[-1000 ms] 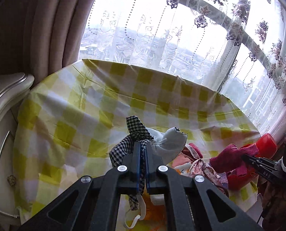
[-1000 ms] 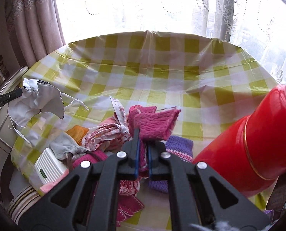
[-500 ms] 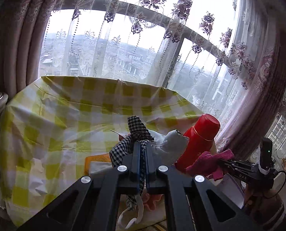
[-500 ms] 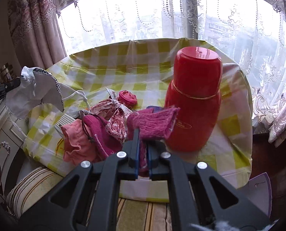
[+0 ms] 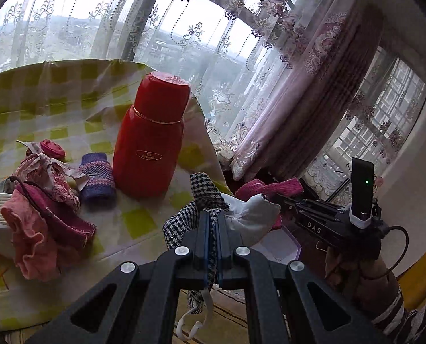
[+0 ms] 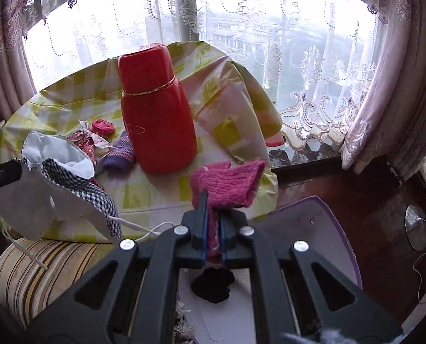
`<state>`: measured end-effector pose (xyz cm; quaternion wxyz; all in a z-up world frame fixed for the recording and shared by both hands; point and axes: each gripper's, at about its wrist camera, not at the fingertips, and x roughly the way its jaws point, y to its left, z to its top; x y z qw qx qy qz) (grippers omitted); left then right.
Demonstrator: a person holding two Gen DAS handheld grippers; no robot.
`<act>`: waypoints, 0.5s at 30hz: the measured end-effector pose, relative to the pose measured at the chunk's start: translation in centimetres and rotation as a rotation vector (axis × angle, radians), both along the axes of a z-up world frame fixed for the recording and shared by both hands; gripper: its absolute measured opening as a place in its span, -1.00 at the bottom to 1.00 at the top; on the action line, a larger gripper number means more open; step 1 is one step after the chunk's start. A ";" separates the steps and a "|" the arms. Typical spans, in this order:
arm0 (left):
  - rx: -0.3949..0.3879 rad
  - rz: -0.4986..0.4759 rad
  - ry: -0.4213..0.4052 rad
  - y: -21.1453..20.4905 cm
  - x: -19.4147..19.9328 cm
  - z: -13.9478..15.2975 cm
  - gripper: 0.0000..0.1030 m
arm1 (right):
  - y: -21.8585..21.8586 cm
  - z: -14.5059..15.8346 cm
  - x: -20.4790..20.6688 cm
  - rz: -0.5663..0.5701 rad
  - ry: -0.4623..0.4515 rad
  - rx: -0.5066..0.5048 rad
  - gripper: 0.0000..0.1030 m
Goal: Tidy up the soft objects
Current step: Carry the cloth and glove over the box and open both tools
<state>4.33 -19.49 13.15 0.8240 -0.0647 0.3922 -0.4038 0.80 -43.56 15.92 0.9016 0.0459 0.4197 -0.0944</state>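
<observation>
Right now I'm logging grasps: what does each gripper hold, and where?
The left gripper pinches the houndstooth-and-white fabric face mask at its checked edge; the right gripper clamps the folded magenta knitted cloth at its lower edge.

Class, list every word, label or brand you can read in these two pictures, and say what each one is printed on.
"DAS": white letters on the side of the right gripper, seen from the left wrist.
Oval gold label on the red flask: lower line looks like "FUGUANG", not sure; the small characters above it are too blurred to read.
Nothing else is legible.
</observation>
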 end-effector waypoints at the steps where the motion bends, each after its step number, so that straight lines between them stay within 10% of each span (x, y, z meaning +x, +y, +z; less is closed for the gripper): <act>1: 0.001 -0.016 0.016 -1.1 -0.2 -0.5 -0.92 | -0.8 0.0 -0.5 -0.021 0.001 -0.001 -0.84; 10: 0.081 -0.156 0.129 -9.9 -1.9 -4.0 -0.52 | -5.5 -0.3 -3.9 -0.195 0.037 -0.033 -0.68; 15: 0.113 -0.138 0.095 -9.1 -3.1 -4.5 0.10 | -6.6 0.1 -5.2 -0.265 -0.017 -0.079 0.46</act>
